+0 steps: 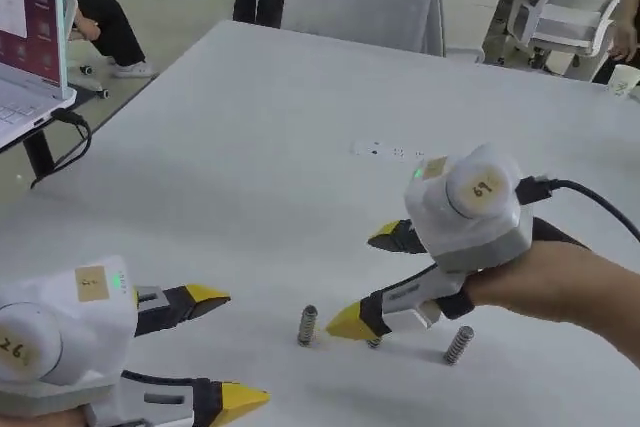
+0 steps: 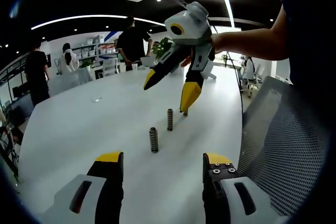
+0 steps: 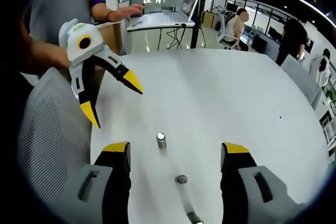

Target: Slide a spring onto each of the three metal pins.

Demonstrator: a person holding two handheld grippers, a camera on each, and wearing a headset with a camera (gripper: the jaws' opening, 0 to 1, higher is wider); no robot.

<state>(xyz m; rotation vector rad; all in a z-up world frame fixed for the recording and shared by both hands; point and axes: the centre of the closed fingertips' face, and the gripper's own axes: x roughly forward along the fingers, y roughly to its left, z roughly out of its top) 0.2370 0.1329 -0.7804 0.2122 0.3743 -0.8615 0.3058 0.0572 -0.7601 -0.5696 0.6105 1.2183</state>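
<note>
Two grey coiled metal springs [image 1: 308,325] are standing on the white surface [image 1: 250,147], one leaning. The left gripper [image 1: 243,347] and right gripper [image 1: 355,282] are holding their fingers apart.

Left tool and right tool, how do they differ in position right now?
The left tool sits low and back, apart from the springs; the right tool hovers right over them. The left tool points across the table; the right tool angles down, lower tip close to the springs. Both are open and empty.
</note>
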